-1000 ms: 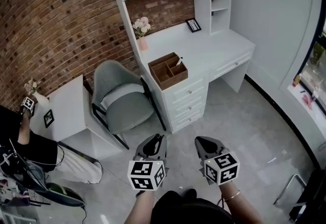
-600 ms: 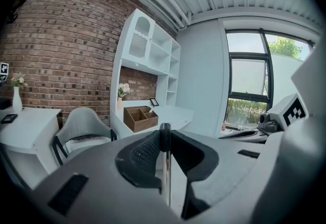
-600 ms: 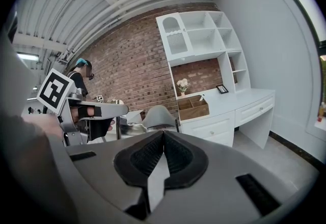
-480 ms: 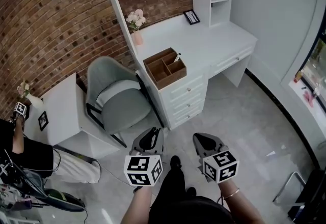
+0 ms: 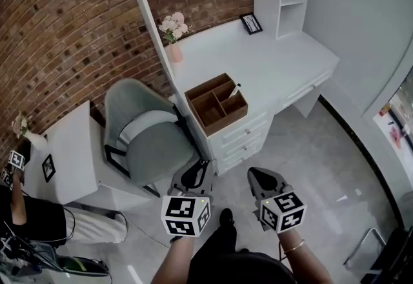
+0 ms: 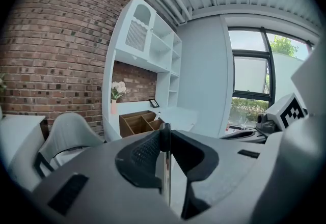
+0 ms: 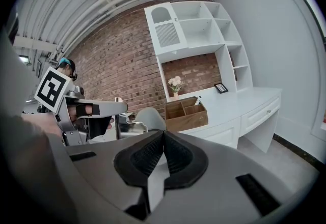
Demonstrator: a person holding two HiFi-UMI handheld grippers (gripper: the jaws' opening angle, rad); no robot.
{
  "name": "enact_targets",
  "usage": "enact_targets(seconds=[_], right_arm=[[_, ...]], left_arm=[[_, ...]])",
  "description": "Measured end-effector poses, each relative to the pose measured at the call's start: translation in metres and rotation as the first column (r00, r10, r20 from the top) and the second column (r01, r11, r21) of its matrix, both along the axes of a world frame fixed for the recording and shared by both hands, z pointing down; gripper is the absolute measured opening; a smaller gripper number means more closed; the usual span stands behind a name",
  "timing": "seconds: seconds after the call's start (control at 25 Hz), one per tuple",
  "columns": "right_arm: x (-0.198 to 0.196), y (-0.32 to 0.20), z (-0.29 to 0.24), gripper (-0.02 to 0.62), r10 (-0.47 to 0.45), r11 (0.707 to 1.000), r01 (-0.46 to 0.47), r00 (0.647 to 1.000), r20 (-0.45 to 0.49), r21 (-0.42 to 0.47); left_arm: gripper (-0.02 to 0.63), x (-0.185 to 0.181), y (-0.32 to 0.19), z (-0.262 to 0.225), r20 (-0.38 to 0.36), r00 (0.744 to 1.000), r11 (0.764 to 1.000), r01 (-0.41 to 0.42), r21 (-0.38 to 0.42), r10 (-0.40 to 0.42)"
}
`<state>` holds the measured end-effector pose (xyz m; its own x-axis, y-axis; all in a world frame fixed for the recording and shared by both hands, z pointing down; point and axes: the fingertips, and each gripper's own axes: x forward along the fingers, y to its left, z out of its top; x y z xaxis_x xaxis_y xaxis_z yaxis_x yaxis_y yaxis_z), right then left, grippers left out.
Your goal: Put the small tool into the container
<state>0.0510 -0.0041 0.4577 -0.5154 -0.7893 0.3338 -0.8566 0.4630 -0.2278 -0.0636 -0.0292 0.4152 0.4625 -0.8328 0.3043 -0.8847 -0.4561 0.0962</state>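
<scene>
A wooden container (image 5: 216,103) with several compartments stands at the front edge of the white desk (image 5: 277,60). A small white tool (image 5: 235,88) leans in its back right compartment. Both grippers hang over the floor, well short of the desk. My left gripper (image 5: 195,170) is shut with nothing in it, and so is my right gripper (image 5: 259,177). In the left gripper view the shut gripper (image 6: 165,131) faces the container (image 6: 138,122). In the right gripper view the shut gripper (image 7: 163,135) faces the container (image 7: 186,112) and the tool (image 7: 197,100).
A grey chair (image 5: 145,131) stands left of the desk's drawers (image 5: 245,141). A vase of flowers (image 5: 173,34) and a picture frame (image 5: 250,22) sit at the desk's back. A white side table (image 5: 71,141) and another person (image 5: 19,212) are at the left.
The view has shifted as I step nearer the desk; the container sits a little lower and closer. Both grippers stay shut and low in front of me.
</scene>
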Motion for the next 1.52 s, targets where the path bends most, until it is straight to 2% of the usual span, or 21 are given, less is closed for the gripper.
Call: enact_targets(seconds=[0.48, 1.08, 1.52], right_arm=[[-0.025, -0.098, 0.002, 0.005, 0.027, 0.999, -0.027, 1.000, -0.007, -0.017], [-0.026, -0.145, 0.002, 0.005, 0.050, 0.998, -0.051, 0.999, -0.015, -0.026], [-0.021, -0.191, -0.002, 0.005, -0.001, 1.000, 0.001, 1.000, -0.002, -0.019]], left_arm=[[0.073, -0.012, -0.096, 0.003, -0.025, 0.998, 0.998, -0.059, -0.014, 0.058], [0.073, -0.013, -0.145, -0.008, -0.069, 0.994, 0.996, -0.084, 0.001, 0.084], [0.072, -0.001, -0.191, -0.029, -0.069, 0.995, 0.997, -0.068, 0.033, 0.070]])
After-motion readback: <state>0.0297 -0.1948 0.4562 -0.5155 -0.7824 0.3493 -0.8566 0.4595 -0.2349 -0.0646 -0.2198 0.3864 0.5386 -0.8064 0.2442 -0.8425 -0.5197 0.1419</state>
